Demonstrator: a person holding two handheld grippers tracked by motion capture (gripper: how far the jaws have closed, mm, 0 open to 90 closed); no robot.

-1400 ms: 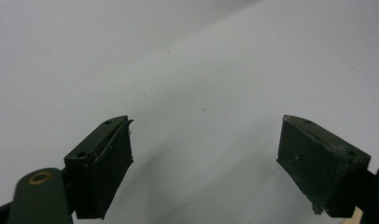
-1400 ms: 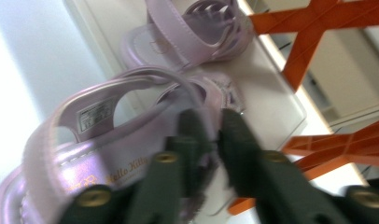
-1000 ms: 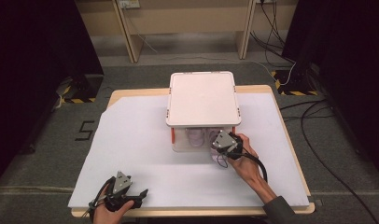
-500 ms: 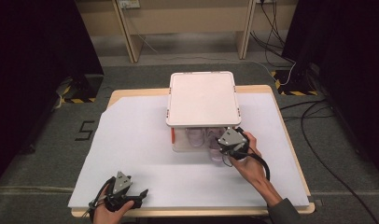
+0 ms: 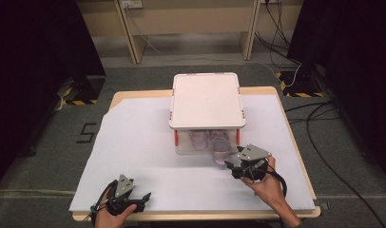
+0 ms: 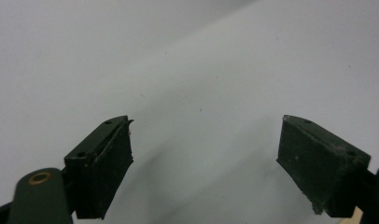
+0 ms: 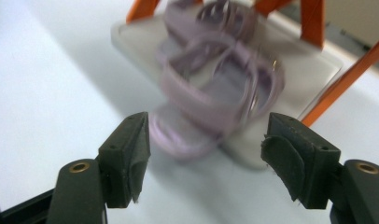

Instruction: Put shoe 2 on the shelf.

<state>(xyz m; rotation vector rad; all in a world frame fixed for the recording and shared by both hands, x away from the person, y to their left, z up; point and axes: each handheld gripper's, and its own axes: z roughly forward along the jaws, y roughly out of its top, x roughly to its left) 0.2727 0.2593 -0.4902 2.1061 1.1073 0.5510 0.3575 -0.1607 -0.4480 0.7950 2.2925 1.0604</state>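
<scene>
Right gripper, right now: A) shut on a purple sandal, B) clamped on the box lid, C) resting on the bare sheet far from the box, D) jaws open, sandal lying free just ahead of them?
D: in the right gripper view the right gripper has just been opening, and the purple sandal lies beyond the pads, untouched.

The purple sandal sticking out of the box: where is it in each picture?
High view: the purple sandal pokes from the box's front, right of centre.
Left gripper view: white table cover alone.
Right gripper view: centre, blurred, beyond the open jaws.
Shared landmark: the box's orange posts.
</scene>
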